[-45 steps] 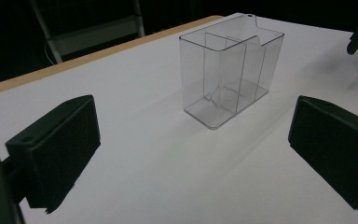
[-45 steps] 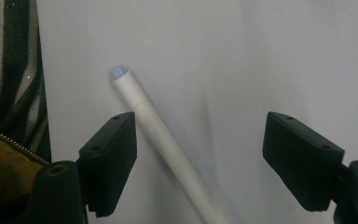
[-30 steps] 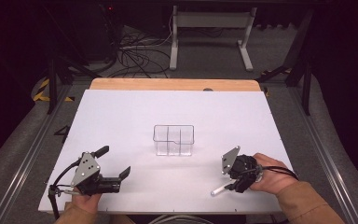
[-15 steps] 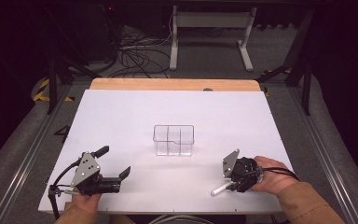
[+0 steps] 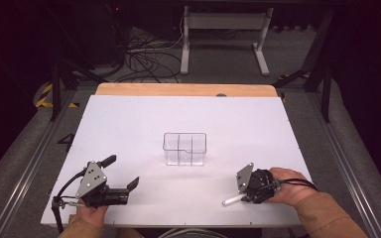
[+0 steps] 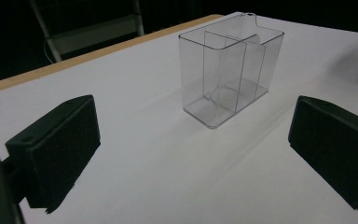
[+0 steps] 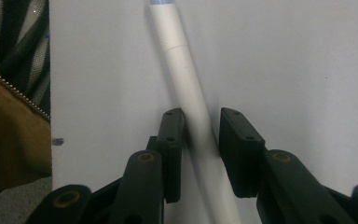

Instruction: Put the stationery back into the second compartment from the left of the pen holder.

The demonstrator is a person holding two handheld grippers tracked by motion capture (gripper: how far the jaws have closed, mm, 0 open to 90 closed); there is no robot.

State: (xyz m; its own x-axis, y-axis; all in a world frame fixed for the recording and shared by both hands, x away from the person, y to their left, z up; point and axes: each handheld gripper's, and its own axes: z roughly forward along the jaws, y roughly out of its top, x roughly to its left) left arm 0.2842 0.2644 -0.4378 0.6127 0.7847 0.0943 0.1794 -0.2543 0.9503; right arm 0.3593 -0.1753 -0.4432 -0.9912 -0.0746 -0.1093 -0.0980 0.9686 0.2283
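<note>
Jaws of the right gripper (image 5: 244, 197), near the table's (image 5: 129, 124) front right corner, close around a white pen (image 7: 186, 88) lying there. Left gripper (image 5: 121, 173), by the front left corner, is spread wide, holding nothing. Clear divided bin (image 5: 184, 148) stands mid-table.

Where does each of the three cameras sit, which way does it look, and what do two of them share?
High view: above the person's side, facing forward and down on the white table; both hands and grippers show.
Left gripper view: on the left gripper, looking between its wide-apart jaws at the clear divided container.
Right gripper view: on the right gripper, looking down its jaws, which flank a white pen.
Shared: the container shows in the high and left gripper views.
</note>
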